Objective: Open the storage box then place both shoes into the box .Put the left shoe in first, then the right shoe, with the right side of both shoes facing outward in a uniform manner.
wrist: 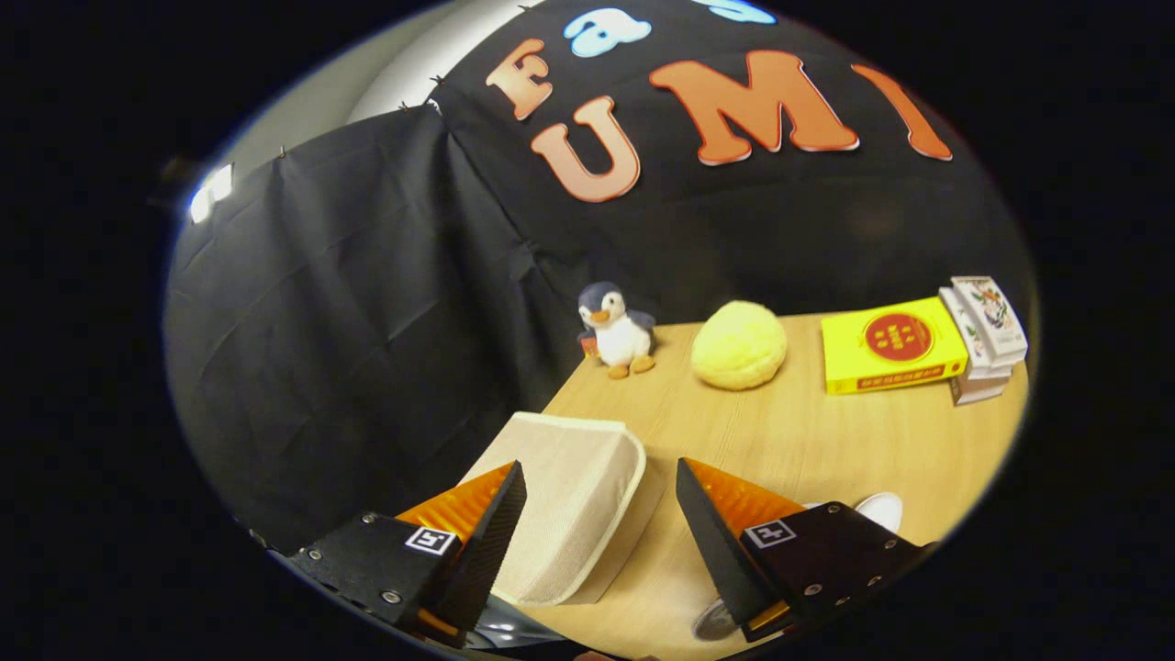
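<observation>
The storage box (569, 505) sits at the near left corner of the table (826, 441) with its lid seemingly down, so by my judgement opening is not yet done and both shoes remain to be placed. The gripper (601, 491) stands wide open, holding nothing, its fingers just above the box's near right corner.

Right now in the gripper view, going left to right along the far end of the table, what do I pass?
Penguin plush toy → yellow plush ball → yellow box → stack of small cartons. The gripper is open, with the beige storage box between its fingers.
</observation>
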`<move>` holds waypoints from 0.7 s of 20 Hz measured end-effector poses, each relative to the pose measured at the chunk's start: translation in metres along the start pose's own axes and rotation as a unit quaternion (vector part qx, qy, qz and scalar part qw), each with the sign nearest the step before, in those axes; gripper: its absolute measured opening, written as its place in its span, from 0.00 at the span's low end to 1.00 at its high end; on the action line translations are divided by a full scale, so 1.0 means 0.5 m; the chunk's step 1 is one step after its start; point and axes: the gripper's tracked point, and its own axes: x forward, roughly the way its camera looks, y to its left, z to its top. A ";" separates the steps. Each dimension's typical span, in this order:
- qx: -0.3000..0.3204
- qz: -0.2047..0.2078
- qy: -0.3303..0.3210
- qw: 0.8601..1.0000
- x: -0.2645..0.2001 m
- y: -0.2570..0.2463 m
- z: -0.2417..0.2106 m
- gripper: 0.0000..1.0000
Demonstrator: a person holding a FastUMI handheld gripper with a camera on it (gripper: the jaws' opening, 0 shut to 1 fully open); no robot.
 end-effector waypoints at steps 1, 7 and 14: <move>0.012 0.007 0.019 1.000 0.011 0.001 -0.023 0.98; 0.080 0.050 0.104 0.990 0.086 0.022 -0.130 0.98; 0.121 0.081 0.158 0.977 0.135 0.022 -0.200 0.97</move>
